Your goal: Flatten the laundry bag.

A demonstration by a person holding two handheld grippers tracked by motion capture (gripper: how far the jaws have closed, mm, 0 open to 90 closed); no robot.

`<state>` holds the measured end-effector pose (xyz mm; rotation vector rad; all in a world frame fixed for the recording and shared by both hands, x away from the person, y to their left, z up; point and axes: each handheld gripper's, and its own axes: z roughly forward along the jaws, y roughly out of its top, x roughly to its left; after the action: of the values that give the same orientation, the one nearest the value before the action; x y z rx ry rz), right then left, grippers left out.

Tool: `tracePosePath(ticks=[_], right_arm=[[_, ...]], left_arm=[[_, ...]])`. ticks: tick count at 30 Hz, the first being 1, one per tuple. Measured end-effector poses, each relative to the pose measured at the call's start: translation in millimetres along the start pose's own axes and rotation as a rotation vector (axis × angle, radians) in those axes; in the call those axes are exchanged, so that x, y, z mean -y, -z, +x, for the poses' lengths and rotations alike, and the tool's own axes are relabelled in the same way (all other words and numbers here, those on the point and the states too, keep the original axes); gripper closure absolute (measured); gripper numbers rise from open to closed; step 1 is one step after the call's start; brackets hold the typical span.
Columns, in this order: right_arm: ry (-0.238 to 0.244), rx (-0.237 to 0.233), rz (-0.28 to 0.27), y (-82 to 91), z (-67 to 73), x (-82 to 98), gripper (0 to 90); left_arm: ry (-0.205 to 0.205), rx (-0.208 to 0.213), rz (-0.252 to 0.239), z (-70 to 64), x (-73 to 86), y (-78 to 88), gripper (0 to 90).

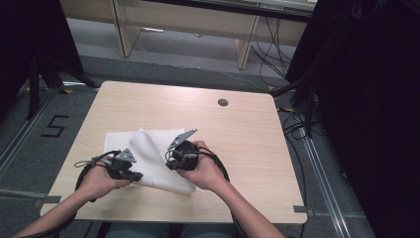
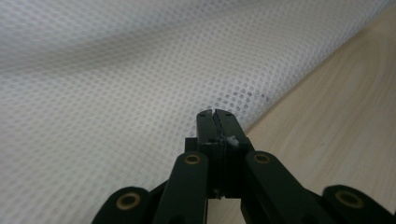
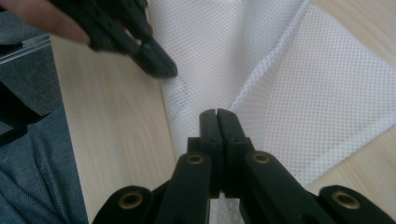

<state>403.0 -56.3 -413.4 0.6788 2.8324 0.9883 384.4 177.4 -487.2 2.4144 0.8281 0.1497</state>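
On the near half of the wooden table (image 1: 237,144), a white mesh cloth (image 1: 158,153) lies between your 2 hands, partly folded, with 1 flap raised into a peak near its middle. Up close it is a fine net of small round holes, thin enough to show soft folds, and a stitched hem runs along its edge in the right gripper view.

Your left gripper (image 2: 217,114) has its jaws pressed together at the cloth's edge, where the mesh meets the bare wood; whether fabric is caught between them cannot be told. Your right gripper (image 3: 217,112) also has its jaws together, over the cloth near the hem, and again you cannot tell if they pinch any of it. In that view your left gripper sits at the cloth's near edge, with a fingertip (image 3: 42,18) beside it.

On the grey floor (image 1: 29,148) left of the table, a black "5" (image 1: 54,126) is marked.
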Motion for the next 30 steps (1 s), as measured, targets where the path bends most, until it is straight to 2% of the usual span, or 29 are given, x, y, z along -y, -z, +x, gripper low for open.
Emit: tracePosePath(ticks=[1,2,3,4,6,7,9,12,13,14,15,16,17,18,19,20,21,22,24,26,27,28,29,30], right_arm=[[0.023,0.001,-0.01,2.7,0.0,-1.7,90.0],[0.023,0.001,-0.01,2.7,0.0,-1.7,90.0],[0.021,0.004,-0.017,3.9,1.6,-2.0,90.0],[0.036,-0.004,-0.025,5.9,2.8,-2.9,90.0],[0.039,-0.009,-0.032,8.7,6.4,-3.2,90.0],[0.053,-0.016,-0.032,12.4,9.9,-4.3,90.0],[0.059,-0.015,-0.039,13.6,11.4,-4.7,90.0],[0.073,-0.021,-0.047,17.9,17.0,-6.2,90.0],[0.084,-0.027,-0.055,18.8,20.8,-6.4,90.0],[0.084,-0.027,-0.055,18.8,20.8,-6.4,90.0],[0.094,-0.021,-0.053,19.3,23.2,-6.3,90.0],[0.091,-0.024,-0.052,19.5,26.2,-5.7,90.0],[0.106,-0.018,-0.05,19.5,28.1,-5.2,90.0],[0.122,-0.017,-0.05,19.4,27.8,-5.3,90.0],[0.128,-0.023,-0.049,19.3,28.0,-5.4,90.0],[0.122,-0.025,-0.042,19.4,27.9,-5.7,90.0],[0.119,-0.012,-0.051,18.7,27.2,-6.1,90.0],[0.121,-0.008,-0.048,19.3,26.3,-7.2,90.0],[0.116,-0.004,-0.048,21.5,25.3,-9.4,90.0],[0.12,-0.001,-0.067,23.0,26.2,-10.6,90.0],[0.119,-0.006,-0.067,24.5,27.3,-11.0,90.0],[0.124,-0.004,-0.072,24.9,27.8,-11.1,90.0],[0.123,-0.009,-0.069,26.5,28.9,-11.6,90.0],[0.114,-0.017,-0.079,26.8,30.4,-11.5,90.0]], left_arm=[[0.021,-0.008,-0.01,-3.1,-5.3,-9.4,89.4],[0.021,-0.008,-0.01,-3.1,-5.3,-9.4,89.4],[0.009,-0.01,0.002,-2.1,-8.3,-12.0,89.4],[0.013,-0.021,-0.013,-2.6,-9.5,-14.8,89.4],[-0.018,-0.022,0.018,-0.2,-11.5,-16.9,89.5],[0.028,-0.026,-0.019,-2.2,-11.7,-19.6,89.5],[0.046,-0.045,-0.05,-1.1,-12.1,-22.4,89.5],[0.053,-0.067,-0.068,1.8,-11.3,-22.3,89.2],[0.077,-0.067,-0.072,1.1,-10.3,-16.9,88.7],[0.077,-0.067,-0.072,1.1,-10.3,-16.9,88.7],[0.052,-0.049,-0.051,1.6,-9.5,-10.3,88.7],[0.072,-0.022,-0.07,-3.6,-7.7,-3.1,89.1],[0.025,-0.002,-0.028,-4.8,-6.5,3.4,89.1],[0.004,0.013,-0.016,-8.7,-4.0,8.4,89.3],[-0.007,0.038,0.008,-12.8,-0.6,9.5,89.4],[-0.009,0.042,0.021,-15.7,1.1,8.6,89.5],[0.01,0.05,0.012,-20.1,3.1,3.6,89.5],[-0.022,0.057,0.046,-20.3,3.2,-0.4,89.6],[-0.023,0.048,0.056,-19.9,1.4,-6.7,89.5],[0.011,0.037,0.035,-20.5,-2.9,-12.2,89.6],[0.017,0.046,0.05,-20.0,-4.2,-12.6,89.6],[0.04,0.036,0.022,-20.7,-6.1,-16.1,89.6],[0.009,0.024,0.025,-17.7,-8.4,-17.9,89.6],[-0.005,0.024,0.041,-15.8,-10.9,-18.2,89.6]])
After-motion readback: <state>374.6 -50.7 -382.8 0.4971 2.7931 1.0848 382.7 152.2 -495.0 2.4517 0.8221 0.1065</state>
